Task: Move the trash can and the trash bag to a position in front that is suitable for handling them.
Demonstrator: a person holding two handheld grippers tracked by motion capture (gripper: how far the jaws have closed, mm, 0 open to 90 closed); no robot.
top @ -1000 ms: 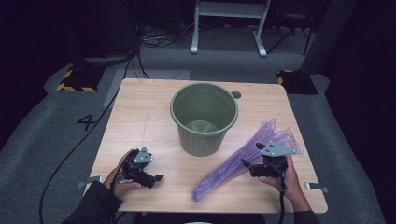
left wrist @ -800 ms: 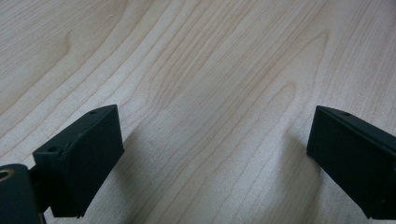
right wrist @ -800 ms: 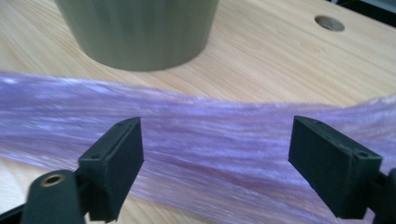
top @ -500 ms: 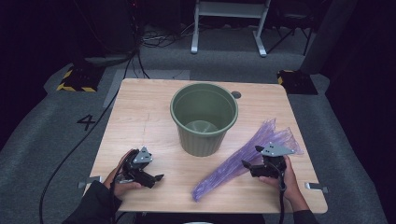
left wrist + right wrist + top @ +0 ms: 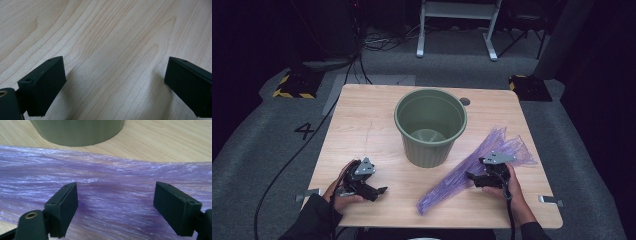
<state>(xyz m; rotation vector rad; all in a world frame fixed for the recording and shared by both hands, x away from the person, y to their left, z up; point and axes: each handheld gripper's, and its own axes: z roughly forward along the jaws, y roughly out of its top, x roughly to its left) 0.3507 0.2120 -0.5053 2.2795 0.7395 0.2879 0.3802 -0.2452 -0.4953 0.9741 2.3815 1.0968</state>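
A green plastic bin (image 5: 430,125) stands upright and empty in the middle of the wooden table (image 5: 362,125). To its right lies a crumpled purple plastic bag (image 5: 462,175), stretched from the front middle toward the right edge. My right gripper (image 5: 472,177) rests over the bag, open, and in the right gripper view the bag (image 5: 112,185) spreads under the jaws with the bin's base (image 5: 77,131) beyond. My left gripper (image 5: 379,191) sits open near the table's front left, and in the left gripper view its jaws frame bare wood (image 5: 112,50).
A small dark hole (image 5: 464,101) marks the tabletop behind the bin. Grey floor surrounds the table, with a white stand (image 5: 457,30) at the back and yellow-black striped blocks (image 5: 292,85) at the left. A cable (image 5: 297,155) trails off left.
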